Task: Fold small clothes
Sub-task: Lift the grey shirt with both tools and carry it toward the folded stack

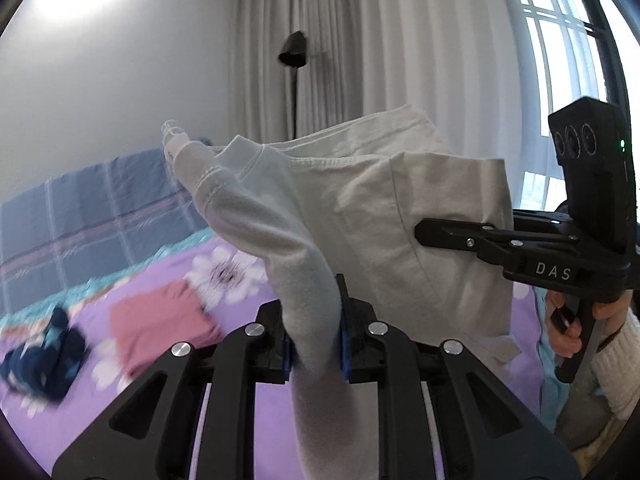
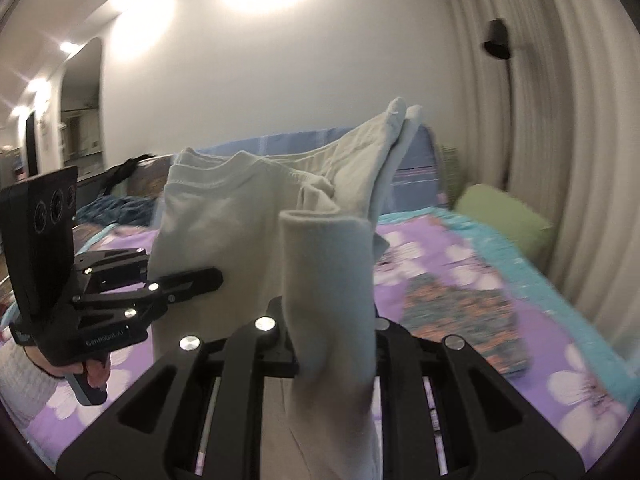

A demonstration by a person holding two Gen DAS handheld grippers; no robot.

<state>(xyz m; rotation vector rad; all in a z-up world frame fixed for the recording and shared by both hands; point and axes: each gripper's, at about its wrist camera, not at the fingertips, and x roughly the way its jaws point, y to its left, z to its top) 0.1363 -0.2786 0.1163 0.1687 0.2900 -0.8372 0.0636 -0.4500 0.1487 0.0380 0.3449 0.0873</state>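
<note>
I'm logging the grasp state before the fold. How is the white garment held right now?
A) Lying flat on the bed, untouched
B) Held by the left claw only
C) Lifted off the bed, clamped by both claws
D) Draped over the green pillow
C: the white garment hangs above the bed, pinched in the left claw and the right claw.

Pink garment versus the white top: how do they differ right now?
The pink garment lies folded flat on the bedspread, untouched; the white top hangs in the air, spread out, with the left gripper and right gripper each shut on it. Pink looks compact, white looks larger. Both are small clothes.
</note>
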